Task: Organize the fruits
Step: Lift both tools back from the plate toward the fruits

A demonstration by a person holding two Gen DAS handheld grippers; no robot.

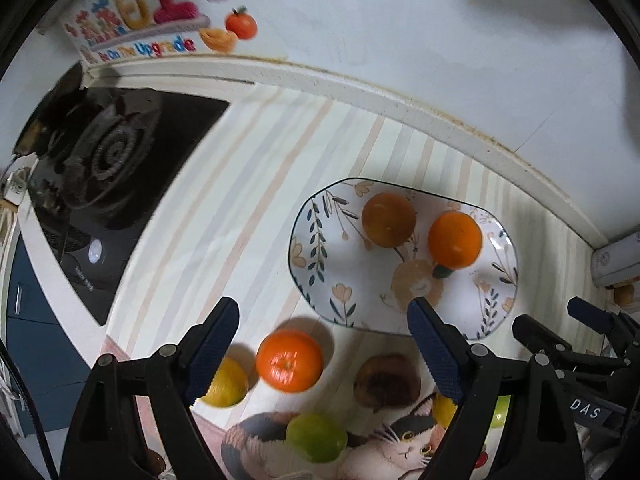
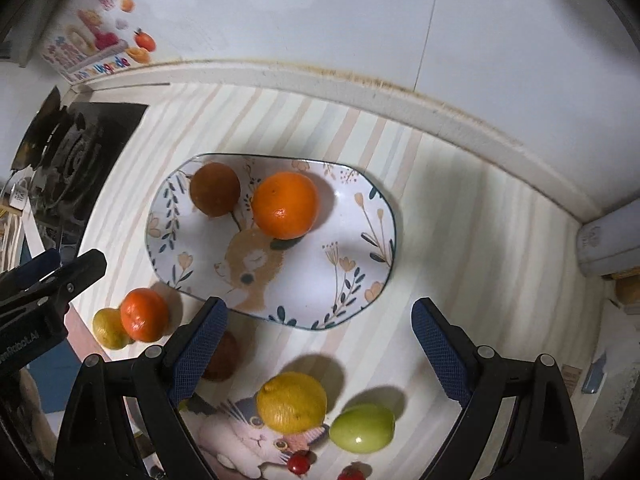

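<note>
A floral plate point(image 1: 320, 240) point(image 2: 360, 220) holds an orange point(image 1: 455, 239) point(image 2: 285, 205) and a brown round fruit point(image 1: 388, 220) point(image 2: 215, 189). In front of the plate lie an orange mandarin point(image 1: 289, 360) point(image 2: 144, 314), a yellow lemon point(image 1: 228, 384) point(image 2: 108, 328), a brown fruit point(image 1: 387, 380) point(image 2: 222, 356), a green fruit point(image 1: 316, 438), a second lemon point(image 2: 291, 402) and a green apple point(image 2: 362, 428). My left gripper point(image 1: 322, 344) is open and empty, above the mandarin. My right gripper point(image 2: 318, 340) is open and empty, above the plate's near edge.
A black gas stove point(image 1: 108, 160) point(image 2: 76, 160) lies at the left. A raised white ledge point(image 1: 400, 96) and wall run along the back. A white box point(image 1: 616, 260) point(image 2: 608, 240) stands at the right. Small red fruits point(image 2: 298, 462) lie near the front edge.
</note>
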